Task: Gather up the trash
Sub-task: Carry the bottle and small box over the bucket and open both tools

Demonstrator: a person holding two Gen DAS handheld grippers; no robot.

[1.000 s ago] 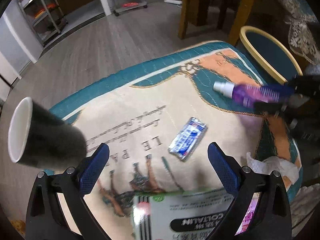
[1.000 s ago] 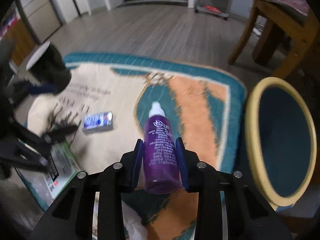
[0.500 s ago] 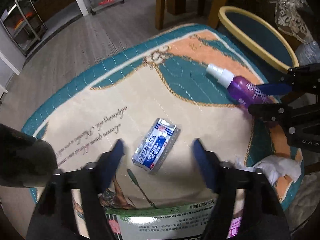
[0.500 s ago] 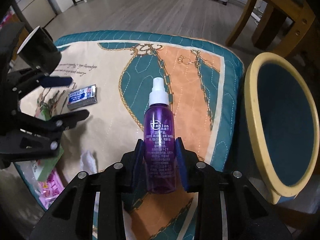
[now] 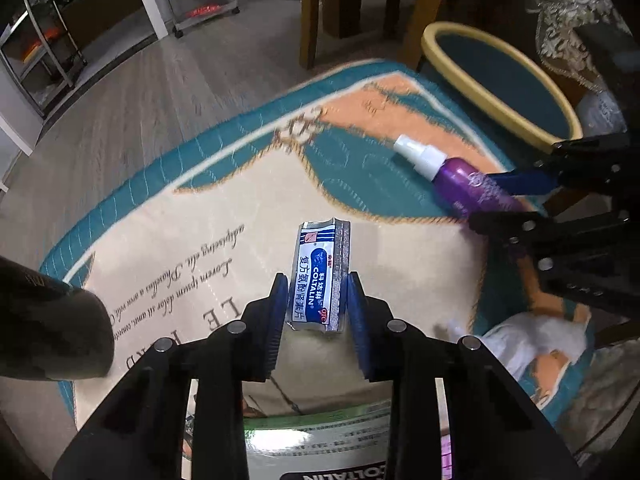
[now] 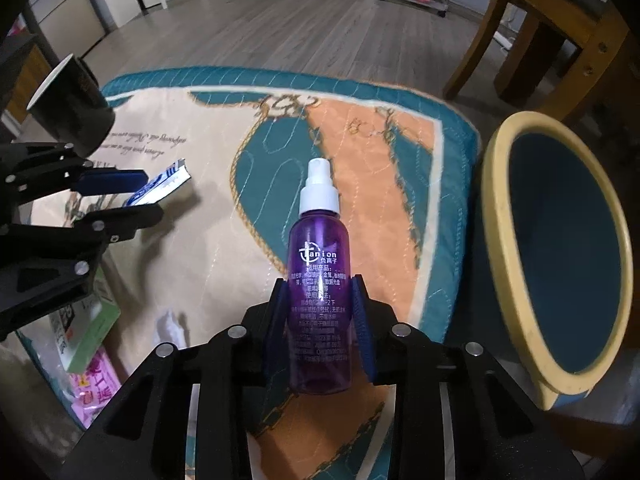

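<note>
A: What differs from a second back?

B: The left gripper (image 5: 318, 300) had its jaws wide over the rug (image 5: 224, 216), with the blister pack (image 5: 320, 276) lying well ahead of them. The jaws are closing now, the pack stands between the 2 blue pads, and they look to be touching its edges. The black cup (image 5: 48, 328) has slid lower at the left edge.

A: And the right gripper (image 6: 320, 316)?

B: Unchanged — clamped on the purple spray bottle (image 6: 320, 280), white nozzle pointing away, its base low over the rug.

A: What lies around them?

B: A teal bin with a yellow rim (image 6: 504, 240) just off the rug's right edge, wooden chair legs (image 6: 480, 52) behind it, a crumpled white tissue (image 5: 536, 336), and a green-and-white medicine box (image 5: 320, 444) near the left gripper — its black frame hides part of the box.

A: Does 1 view add anything?

B: The right wrist view shows the cup's white rim and a pink packet (image 6: 96, 384) beside the box; the left wrist view shows the pack's printed face.
</note>
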